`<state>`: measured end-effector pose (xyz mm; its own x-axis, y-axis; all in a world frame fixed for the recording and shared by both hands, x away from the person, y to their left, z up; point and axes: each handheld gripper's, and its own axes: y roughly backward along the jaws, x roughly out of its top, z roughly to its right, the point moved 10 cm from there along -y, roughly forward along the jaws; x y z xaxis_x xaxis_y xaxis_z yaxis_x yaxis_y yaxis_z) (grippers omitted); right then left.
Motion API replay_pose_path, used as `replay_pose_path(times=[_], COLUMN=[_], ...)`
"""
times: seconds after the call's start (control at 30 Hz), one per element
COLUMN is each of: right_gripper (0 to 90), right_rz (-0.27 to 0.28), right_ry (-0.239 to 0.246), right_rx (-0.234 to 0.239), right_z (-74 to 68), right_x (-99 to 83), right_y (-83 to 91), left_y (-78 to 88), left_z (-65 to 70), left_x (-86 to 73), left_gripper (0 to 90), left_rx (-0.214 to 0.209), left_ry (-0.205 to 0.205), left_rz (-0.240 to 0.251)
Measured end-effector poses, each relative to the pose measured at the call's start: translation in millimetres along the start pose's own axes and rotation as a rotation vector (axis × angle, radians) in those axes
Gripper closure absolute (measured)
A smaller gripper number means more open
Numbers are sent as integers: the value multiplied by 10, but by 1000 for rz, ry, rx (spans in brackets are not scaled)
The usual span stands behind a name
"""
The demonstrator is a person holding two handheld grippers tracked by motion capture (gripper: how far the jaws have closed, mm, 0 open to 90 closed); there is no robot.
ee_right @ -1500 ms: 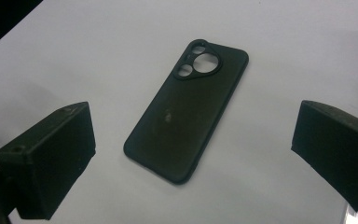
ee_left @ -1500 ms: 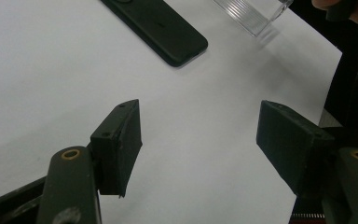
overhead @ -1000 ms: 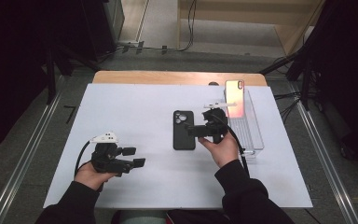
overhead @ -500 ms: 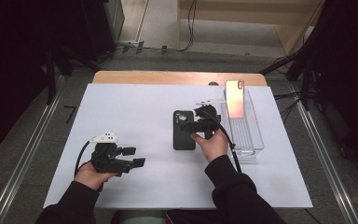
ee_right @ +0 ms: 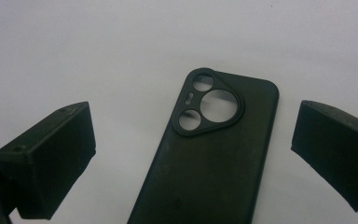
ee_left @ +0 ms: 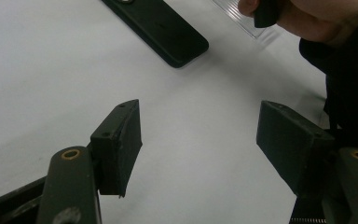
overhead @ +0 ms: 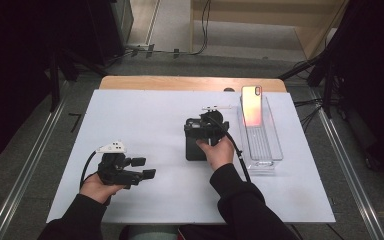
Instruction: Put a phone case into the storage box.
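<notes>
Two grippers were over the white surface [overhead: 145,115]. Right gripper [ee_right: 193,154] hovered above the black phone case [ee_right: 214,154], which lay flat near the middle of the surface, camera cutouts facing up; jaws apart, one on each side of the case, not touching it. Left gripper [ee_left: 198,149] rested near the front left, jaws apart with nothing between them. A clear tray [overhead: 272,150] just right of the case held an upright phone [overhead: 251,105].

Even overhead light keeps the white table [overhead: 145,115] bright while the surrounding floor sinks into darkness. Shadows are soft and short. Both gripper views look slightly grainy, with near jaws blurred.
</notes>
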<state>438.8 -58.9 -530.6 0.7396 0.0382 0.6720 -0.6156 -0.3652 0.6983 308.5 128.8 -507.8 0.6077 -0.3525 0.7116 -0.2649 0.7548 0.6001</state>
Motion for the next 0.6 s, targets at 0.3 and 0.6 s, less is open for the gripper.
replay_pose_path(times=[0.3,0.6], right_gripper=[0,0], right_rz=[-9,-33], right_ry=[-4,-9], right_rx=[-16,-32], right_z=[-27,14], right_x=[6,-73], right_y=[-101,-188], left_y=[2,2], left_z=[-2,-2], left_x=[0,0], left_gripper=[313,313], left_rx=[0,1], left_ry=[-1,-1], left_rz=[0,0])
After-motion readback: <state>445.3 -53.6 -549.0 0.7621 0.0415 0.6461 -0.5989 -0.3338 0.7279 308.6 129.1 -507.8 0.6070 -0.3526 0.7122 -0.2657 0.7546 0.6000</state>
